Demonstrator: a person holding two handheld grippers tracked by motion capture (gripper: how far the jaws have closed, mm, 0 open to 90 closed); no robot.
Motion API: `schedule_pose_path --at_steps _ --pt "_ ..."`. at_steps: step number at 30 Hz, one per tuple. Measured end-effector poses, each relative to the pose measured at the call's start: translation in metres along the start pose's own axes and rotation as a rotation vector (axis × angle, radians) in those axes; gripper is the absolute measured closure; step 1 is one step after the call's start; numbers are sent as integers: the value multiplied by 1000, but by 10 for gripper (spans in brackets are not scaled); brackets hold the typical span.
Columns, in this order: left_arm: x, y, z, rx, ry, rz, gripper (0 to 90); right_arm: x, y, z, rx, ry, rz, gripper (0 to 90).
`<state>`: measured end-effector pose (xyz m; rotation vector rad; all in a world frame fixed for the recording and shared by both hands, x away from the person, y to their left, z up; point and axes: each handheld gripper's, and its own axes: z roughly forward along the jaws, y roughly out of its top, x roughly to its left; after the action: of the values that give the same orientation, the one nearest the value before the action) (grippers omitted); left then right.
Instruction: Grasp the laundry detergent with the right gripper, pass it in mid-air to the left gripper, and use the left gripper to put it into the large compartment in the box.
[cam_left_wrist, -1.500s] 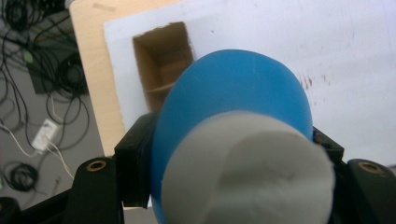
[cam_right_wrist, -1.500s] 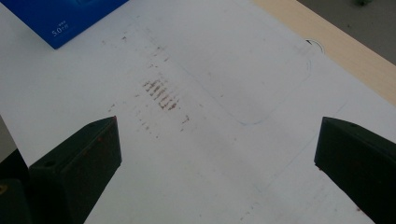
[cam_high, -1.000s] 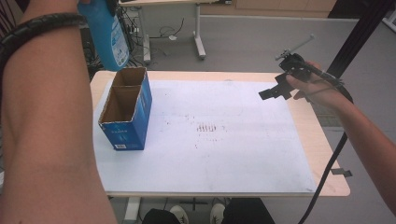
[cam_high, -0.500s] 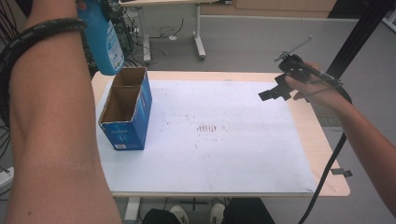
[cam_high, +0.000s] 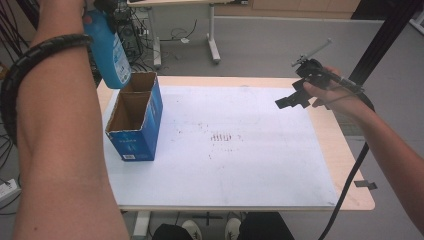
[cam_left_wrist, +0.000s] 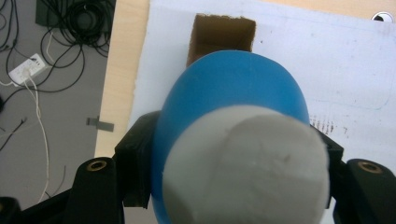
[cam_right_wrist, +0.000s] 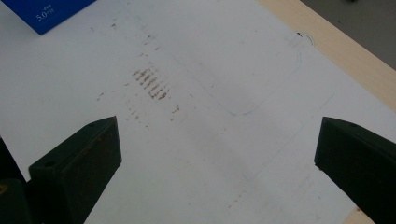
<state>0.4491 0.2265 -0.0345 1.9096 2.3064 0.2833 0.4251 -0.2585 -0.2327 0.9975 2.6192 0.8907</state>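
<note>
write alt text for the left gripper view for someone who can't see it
Seen from above, the left gripper is shut on a blue bottle with a grey cap, held over the open cardboard box. The box stands on a white sheet covering the table.

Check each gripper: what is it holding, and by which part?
The left gripper clamps a blue bottle by its sides just below the white cap. The right gripper is open, holding nothing.

I see a tall blue plastic bottle (cam_high: 109, 52) with a grey round cap (cam_left_wrist: 245, 163). It hangs upright in the air, just above the open blue cardboard box (cam_high: 135, 120). The box stands on the white sheet near the table's left edge. Its inside is brown.
</note>
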Motion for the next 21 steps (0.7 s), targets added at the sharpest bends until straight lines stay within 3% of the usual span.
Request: schedule_pose_path --at_steps 21 --pt "2 -15 83 71 10 9 354 0 -5 2 3 -16 -14 6"
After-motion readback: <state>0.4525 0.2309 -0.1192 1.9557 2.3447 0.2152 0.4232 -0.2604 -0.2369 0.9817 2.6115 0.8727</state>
